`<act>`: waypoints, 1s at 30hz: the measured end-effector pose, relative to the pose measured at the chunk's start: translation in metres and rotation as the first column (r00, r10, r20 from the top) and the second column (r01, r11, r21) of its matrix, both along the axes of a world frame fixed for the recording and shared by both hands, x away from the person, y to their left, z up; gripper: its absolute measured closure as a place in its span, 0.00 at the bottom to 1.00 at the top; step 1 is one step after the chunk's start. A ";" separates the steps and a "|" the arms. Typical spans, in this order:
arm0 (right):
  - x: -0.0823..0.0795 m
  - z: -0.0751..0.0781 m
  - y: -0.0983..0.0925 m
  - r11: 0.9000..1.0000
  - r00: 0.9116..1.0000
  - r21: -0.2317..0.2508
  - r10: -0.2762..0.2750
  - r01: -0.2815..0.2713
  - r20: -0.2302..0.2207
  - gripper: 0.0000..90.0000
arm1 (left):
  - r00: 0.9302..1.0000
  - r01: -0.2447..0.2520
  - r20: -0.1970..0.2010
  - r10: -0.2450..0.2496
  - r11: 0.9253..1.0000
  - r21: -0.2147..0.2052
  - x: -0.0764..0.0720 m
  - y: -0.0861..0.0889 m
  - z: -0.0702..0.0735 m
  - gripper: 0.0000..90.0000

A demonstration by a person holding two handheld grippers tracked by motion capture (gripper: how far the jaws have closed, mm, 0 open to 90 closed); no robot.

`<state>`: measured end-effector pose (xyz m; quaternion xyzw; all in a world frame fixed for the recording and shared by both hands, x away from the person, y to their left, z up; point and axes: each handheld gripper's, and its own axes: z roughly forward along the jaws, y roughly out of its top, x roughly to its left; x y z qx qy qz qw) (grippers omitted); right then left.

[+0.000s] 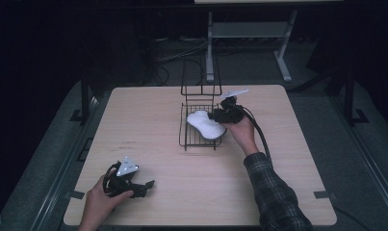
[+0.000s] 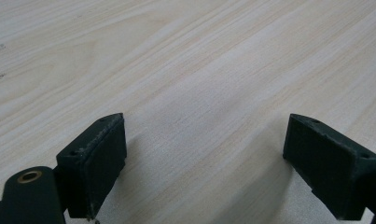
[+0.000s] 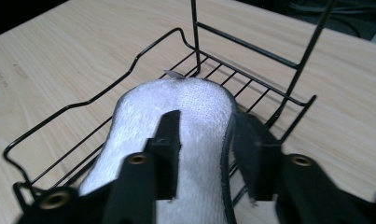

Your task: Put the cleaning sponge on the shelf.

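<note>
A white fuzzy slipper (image 1: 203, 124) with a dark rim lies in the low tray of a black wire rack (image 1: 184, 137) at the middle of the table. My right gripper (image 1: 219, 115) reaches it from the right. In the right gripper view one jaw lies on the fuzzy top of the slipper (image 3: 176, 102) and the other sits against its dark outer rim, so the right gripper (image 3: 209, 149) is shut on the slipper's edge. My left gripper (image 1: 146, 185) rests near the table's front left. Its jaws stand wide apart over bare wood, the left gripper (image 2: 204, 163) open and holding nothing.
The rack (image 3: 83, 105) has a raised wire rim and a tall upright frame at its back. The light wooden table (image 1: 148, 110) spreads around it. Beyond the far edge stand a desk's metal legs (image 1: 210, 48) and loose cables on a dark floor.
</note>
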<state>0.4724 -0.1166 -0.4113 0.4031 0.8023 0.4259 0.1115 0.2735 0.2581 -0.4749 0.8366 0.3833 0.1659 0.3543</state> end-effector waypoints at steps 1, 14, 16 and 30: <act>-0.005 0.003 -0.007 1.000 1.000 0.002 0.011 -0.011 0.021 0.84 | 1.000 0.000 0.000 0.000 1.000 0.000 0.000 0.000 0.000 0.14; -0.031 0.001 -0.043 0.998 0.998 -0.061 0.031 -0.028 0.057 1.00 | 1.000 0.000 0.000 0.000 1.000 -0.002 0.000 0.000 0.000 0.14; -0.033 -0.002 -0.047 0.997 0.999 -0.069 0.024 -0.021 0.043 1.00 | 1.000 0.000 0.000 0.000 1.000 -0.001 0.000 0.000 0.000 0.14; -0.041 -0.008 -0.043 0.994 0.997 -0.086 0.071 -0.070 0.008 1.00 | 1.000 0.000 0.000 0.000 1.000 -0.001 0.000 0.000 0.000 0.14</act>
